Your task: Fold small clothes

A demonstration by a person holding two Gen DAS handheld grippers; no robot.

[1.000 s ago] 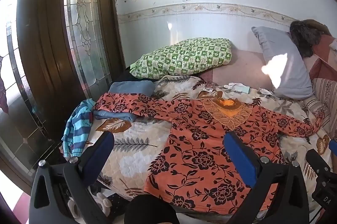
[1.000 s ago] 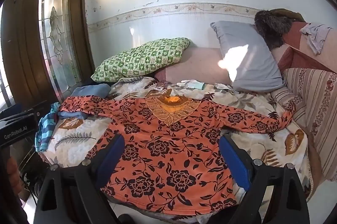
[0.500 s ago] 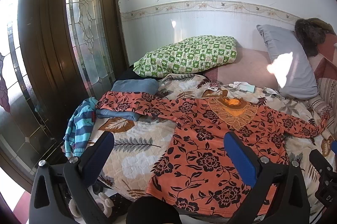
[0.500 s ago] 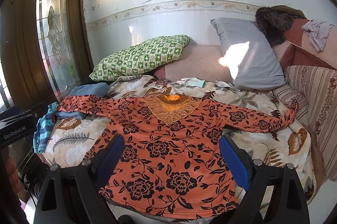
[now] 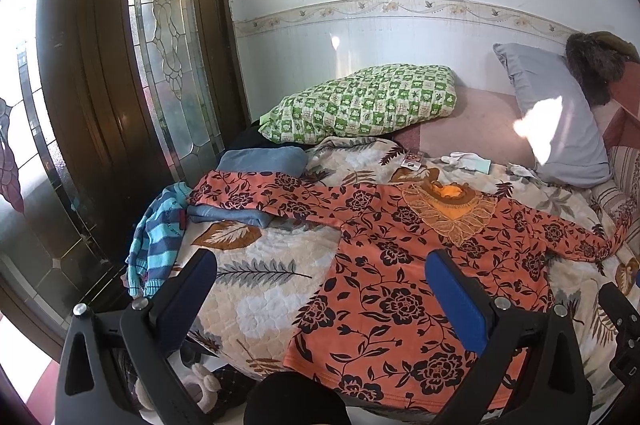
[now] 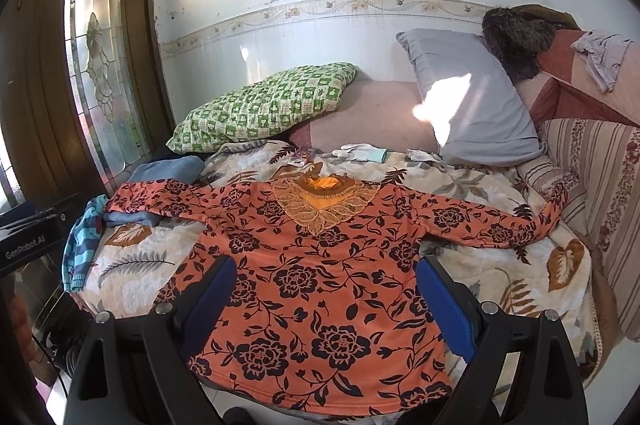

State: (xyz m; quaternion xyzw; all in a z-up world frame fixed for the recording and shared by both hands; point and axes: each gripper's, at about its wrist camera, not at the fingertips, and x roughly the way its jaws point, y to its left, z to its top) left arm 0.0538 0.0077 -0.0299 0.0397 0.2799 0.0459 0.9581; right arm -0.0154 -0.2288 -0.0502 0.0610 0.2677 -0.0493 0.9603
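Garment: the orange long-sleeved top with black flower print lies spread flat, front up, on the leaf-patterned quilt, sleeves out to both sides, hem at the near edge.
Risk, left sleeve: its cuff rests on a folded blue cloth beside a striped blue knit; a careless pinch there could likely drag those along.
Risk, hem: it hangs near the bed's edge, so a tug might slide the top off.
Left gripper: jaws wide apart, holding nothing, above the top.
Right gripper: jaws equally wide, empty, touching nothing.
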